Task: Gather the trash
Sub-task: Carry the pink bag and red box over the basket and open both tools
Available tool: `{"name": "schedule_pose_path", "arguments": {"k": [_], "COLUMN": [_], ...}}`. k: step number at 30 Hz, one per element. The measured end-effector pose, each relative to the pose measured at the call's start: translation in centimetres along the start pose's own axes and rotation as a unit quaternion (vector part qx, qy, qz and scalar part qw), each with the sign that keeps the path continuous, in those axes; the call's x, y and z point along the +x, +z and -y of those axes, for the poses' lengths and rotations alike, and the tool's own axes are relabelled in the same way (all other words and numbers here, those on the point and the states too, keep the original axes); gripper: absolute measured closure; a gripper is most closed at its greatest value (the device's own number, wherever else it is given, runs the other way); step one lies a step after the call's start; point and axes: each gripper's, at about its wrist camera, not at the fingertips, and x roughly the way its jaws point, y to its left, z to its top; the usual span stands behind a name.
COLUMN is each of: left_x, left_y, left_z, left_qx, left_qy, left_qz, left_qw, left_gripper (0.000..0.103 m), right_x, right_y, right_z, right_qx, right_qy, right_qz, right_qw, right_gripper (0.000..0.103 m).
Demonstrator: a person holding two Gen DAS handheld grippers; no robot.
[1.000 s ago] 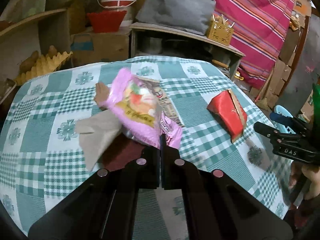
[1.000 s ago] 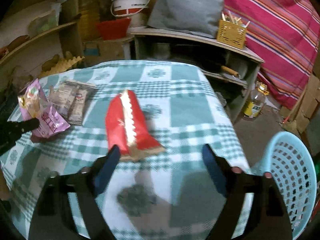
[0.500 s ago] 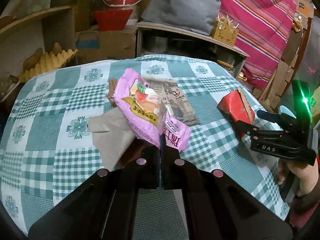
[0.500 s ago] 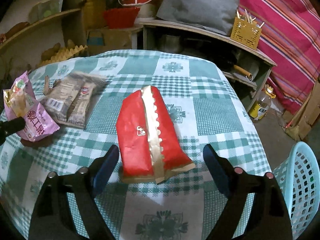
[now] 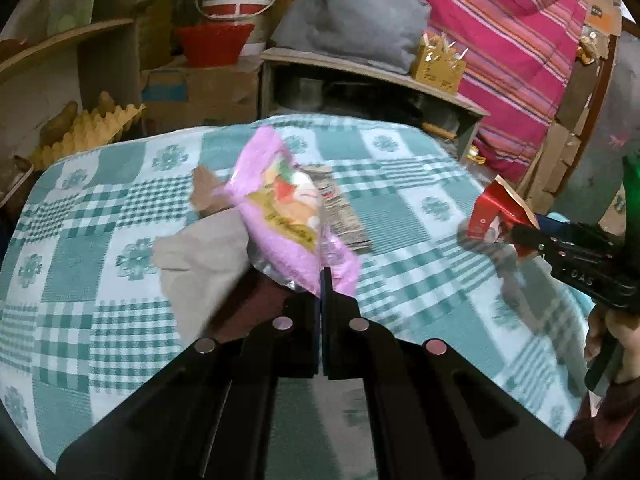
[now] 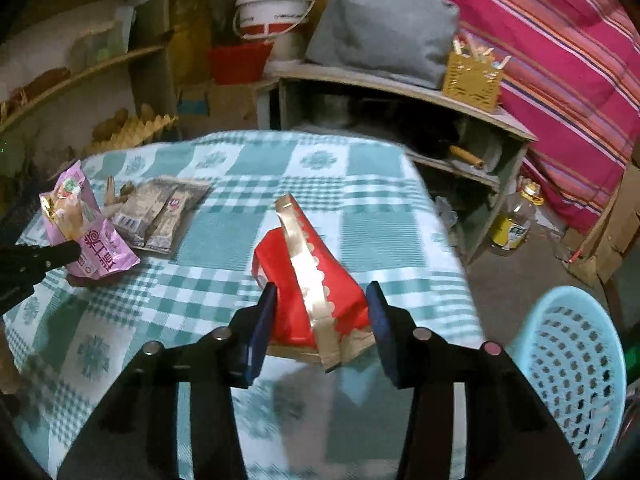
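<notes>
Cluttered storeroom behind: white bucket (image 6: 273, 8), red basin (image 6: 236, 61), grey cushion (image 6: 380, 26) on a low wooden shelf (image 6: 404, 88), yellow holder (image 6: 472, 78) with sticks at its right end, striped pink cloth (image 6: 560, 40) hanging at right; oil bottle (image 6: 514, 222) on the floor beside the shelf. Counter (image 6: 360, 208) under a green-checked cloth; far edge close to the shelf, right edge drops to open floor; blue basket (image 6: 576, 360) sits low just off that right edge, mouth unobstructed. Left tool (image 5: 322, 280) pressed together, pinching the near corner of the pink snack bag (image 5: 288, 216), bag lifted clear of the cloth; beige paper (image 5: 200, 256) and a brown scrap (image 5: 206, 194) lie just left of it, flat brown wrappers (image 6: 160, 212) just behind it; all crowd the left half of the counter. Right tool (image 6: 320, 328) with jaws closing, red packet (image 6: 308, 280) between them; left pad touching the packet's side, right pad looks just shy of it, motion blur makes contact hard to tell; packet's far end tilted up off the cloth. Bare cloth between the red packet and the pink bag, also ahead of the packet toward the far edge; nothing between the packet and the basket side. In the left view a hand (image 5: 612, 332) holds the right tool at the counter's right rim.
</notes>
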Motion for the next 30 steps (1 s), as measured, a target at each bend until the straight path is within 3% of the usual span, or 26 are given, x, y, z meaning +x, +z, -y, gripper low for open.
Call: {"name": "schedule_pose_path", "arguments": {"k": [13,22,30], "left_x": [-1.6,-0.5,0.9], "left_y": [2.1,2.1,1.2], "left_z": [11.0,20.9,28.4], "left_qx": [0.078,0.124,0.160], "left_qy": [-0.030,-0.079,-0.110], "left_qz": [0.023,0.023,0.017], "left_qw": [0.9962,0.9889,0.9809], "left_gripper": [0.103,0.103,0.103], "right_x": [-7.6,-10.6,-12.1], "right_y": [-2.4,-5.5,-7.5], "right_z": [11.2,19.0,23.4], "right_qx": [0.068,0.119,0.148], "right_qy": [-0.045,-0.086,-0.101], "right_qz": [0.040,0.044,0.050], "right_qw": [0.996,0.988,0.983], "right_gripper": [0.058,0.058,0.058]}}
